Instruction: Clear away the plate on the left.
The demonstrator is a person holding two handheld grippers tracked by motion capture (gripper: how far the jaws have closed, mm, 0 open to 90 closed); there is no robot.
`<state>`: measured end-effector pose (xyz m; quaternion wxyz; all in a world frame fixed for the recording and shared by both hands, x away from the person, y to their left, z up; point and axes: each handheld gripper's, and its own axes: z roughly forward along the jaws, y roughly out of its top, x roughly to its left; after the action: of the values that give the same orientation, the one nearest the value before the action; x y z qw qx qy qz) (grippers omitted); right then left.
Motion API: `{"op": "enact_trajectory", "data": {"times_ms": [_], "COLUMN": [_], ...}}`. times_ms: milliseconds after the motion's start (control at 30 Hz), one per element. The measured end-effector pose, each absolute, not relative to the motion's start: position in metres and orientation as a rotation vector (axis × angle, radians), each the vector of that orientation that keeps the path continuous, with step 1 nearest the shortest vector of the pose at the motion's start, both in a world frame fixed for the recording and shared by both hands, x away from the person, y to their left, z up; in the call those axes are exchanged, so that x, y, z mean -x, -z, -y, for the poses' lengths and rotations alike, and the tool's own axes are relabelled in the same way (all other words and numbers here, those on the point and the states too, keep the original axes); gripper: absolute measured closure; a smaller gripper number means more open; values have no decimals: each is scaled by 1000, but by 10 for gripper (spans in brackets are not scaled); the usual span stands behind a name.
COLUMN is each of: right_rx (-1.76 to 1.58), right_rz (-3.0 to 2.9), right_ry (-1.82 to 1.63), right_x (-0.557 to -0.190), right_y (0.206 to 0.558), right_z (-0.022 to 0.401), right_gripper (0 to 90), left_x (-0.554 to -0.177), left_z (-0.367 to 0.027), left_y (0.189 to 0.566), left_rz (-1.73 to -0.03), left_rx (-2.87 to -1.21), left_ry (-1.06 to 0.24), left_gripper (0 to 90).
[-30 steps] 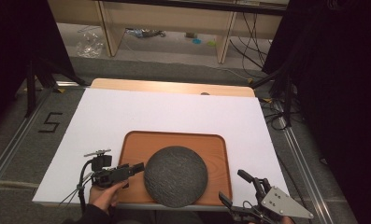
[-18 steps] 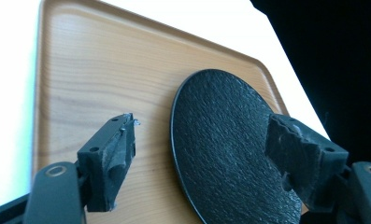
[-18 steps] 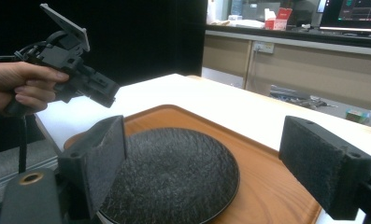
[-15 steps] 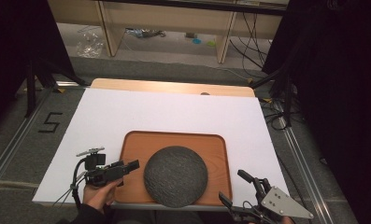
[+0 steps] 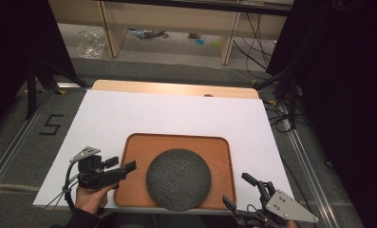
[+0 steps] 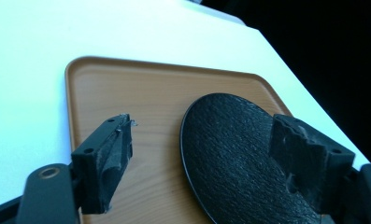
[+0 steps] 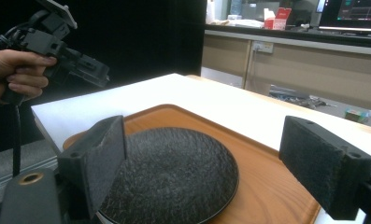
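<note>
Plate [image 5: 178, 179] sits on tray [image 5: 138, 147], near edge. My left gripper [image 5: 122, 170] and right gripper [image 5: 238, 192] both spread, empty, flanking it. Approach step; next I close on rim.

Plate [image 5: 178, 179]: round, dark grey-black, rough stone-like texture, shallow with a thin rim. Lies flat, right way up and empty, toward the near edge of the tray.

Tray [image 5: 176, 144]: rectangular, reddish-brown wood grain, rounded corners, low raised lip. Rests flat at the near middle of the white worktop [image 5: 176, 114].
</note>
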<state>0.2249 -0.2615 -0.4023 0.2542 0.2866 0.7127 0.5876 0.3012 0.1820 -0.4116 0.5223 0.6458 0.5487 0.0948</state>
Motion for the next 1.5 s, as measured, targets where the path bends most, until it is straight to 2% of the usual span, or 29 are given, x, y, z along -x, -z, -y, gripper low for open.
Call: {"op": "enact_trajectory", "data": {"times_ms": [600,1500], "right_rx": [-783,-782], "right_rz": [-1941,-1941], "right_ry": [-1597,-1592], "right_x": [-225,-225], "right_y": [403,403], "right_z": [261,261], "right_gripper": [159,158], "left_x": [-277,-246], "left_z": [-198,-191], "left_y": [398,394], "left_rz": [-1163,-1032], "left_rx": [-1610,-1683], "left_ry": [-384,-466], "left_gripper": [208,200]}}
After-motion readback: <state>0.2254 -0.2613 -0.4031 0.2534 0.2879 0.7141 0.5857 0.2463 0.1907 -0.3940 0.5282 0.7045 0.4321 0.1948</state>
